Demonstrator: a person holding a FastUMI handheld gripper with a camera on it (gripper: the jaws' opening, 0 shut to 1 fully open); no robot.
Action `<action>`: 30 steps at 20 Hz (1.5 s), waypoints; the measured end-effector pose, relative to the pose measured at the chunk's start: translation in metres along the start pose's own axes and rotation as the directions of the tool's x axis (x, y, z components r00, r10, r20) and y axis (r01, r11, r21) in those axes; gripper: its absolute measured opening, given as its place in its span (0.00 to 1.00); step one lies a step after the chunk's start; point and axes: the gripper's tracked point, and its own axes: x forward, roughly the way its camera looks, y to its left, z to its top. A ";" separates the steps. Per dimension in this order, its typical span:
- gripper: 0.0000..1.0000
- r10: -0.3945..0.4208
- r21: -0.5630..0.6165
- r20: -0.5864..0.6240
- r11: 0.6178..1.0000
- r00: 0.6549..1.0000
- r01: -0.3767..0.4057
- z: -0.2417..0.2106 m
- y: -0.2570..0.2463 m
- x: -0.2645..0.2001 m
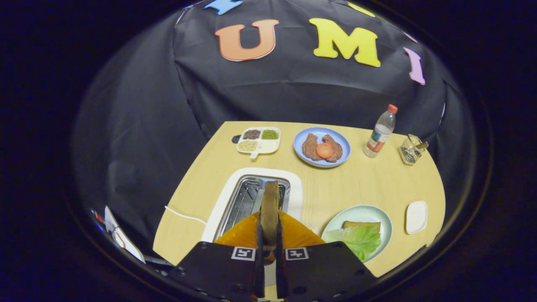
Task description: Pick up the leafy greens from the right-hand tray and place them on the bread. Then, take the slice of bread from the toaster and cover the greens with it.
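The claw (269, 218) is pinching a slice of bread (269, 201) edge-on, both fingers pressed against it, above the open slot of a white toaster (228, 197) on the tabletop (335, 184). Just right of the toaster, a pale green plate (379, 214) holds a lettuce leaf (356, 240) lying over another bread slice (363, 225). Farther back sit a blue plate (302, 138) of meat, a divided tray (272, 146) and a bottle (380, 133).

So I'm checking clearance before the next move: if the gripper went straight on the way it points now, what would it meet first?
The gripper, shut on the bread slice, points at the toaster. Its open slot would probably be met first, though depth is unclear.
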 end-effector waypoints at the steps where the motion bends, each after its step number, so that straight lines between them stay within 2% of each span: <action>1: 0.11 0.005 -0.003 0.023 1.000 1.000 -0.005 0.006 0.000 -0.007; 2: 0.01 0.019 0.003 0.044 1.000 0.999 -0.019 0.013 0.001 -0.016; 9: 0.01 0.120 0.067 0.172 0.989 0.978 -0.133 0.062 -0.020 -0.094; 11: 0.01 0.122 0.097 0.197 0.985 0.973 -0.143 0.066 -0.040 -0.113; 14: 0.01 0.087 0.133 0.227 0.984 0.970 -0.119 0.065 -0.081 -0.130; 18: 0.01 0.031 0.200 0.170 0.978 0.985 -0.065 0.027 -0.131 -0.106; 24: 0.01 0.079 0.302 0.104 0.947 0.992 -0.107 -0.037 -0.148 -0.039; 30: 0.01 0.059 0.367 0.059 0.927 0.996 -0.077 -0.078 -0.171 -0.006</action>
